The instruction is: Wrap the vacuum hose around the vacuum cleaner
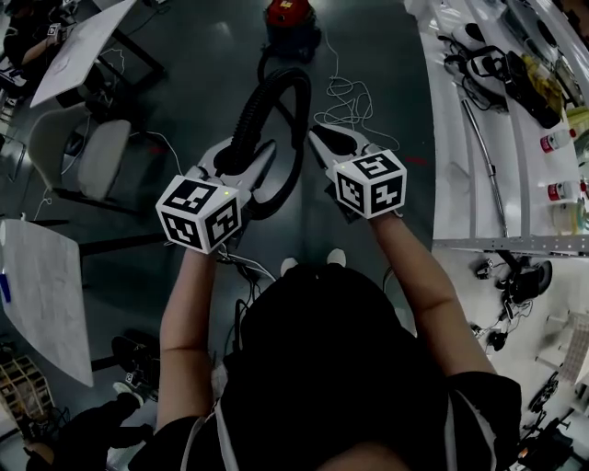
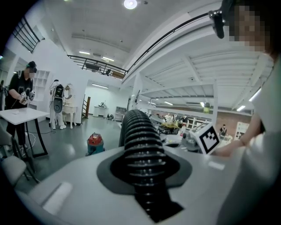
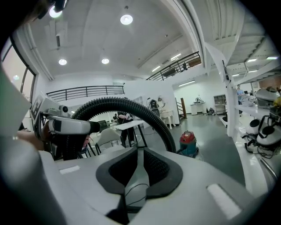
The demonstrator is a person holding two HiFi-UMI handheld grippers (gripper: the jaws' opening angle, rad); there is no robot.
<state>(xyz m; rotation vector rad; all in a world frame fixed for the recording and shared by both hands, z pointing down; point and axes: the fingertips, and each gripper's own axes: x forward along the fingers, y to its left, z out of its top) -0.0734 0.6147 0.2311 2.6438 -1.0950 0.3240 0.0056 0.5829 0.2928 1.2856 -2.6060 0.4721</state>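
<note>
The black, ribbed vacuum hose (image 1: 267,120) arches up off the floor (image 1: 377,55) in a tall loop, with the left gripper (image 1: 247,149) clamped tight around it. Beside it, the right gripper (image 1: 319,135) has its jaws barely parted, holding nothing. The red vacuum cleaner (image 1: 290,18) stands well beyond.

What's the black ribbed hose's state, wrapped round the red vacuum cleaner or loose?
Loose: the hose loops in the left gripper, clear of the red vacuum cleaner.

Ahead: floor (image 1: 391,55) open to vacuum cleaner (image 1: 293,23) | Obstacles: hose loop (image 1: 267,97) centre, loose cable (image 1: 350,99) just right of it | Right: workbench (image 1: 456,179) | Left: chair (image 1: 75,149), table (image 1: 87,39)
</note>
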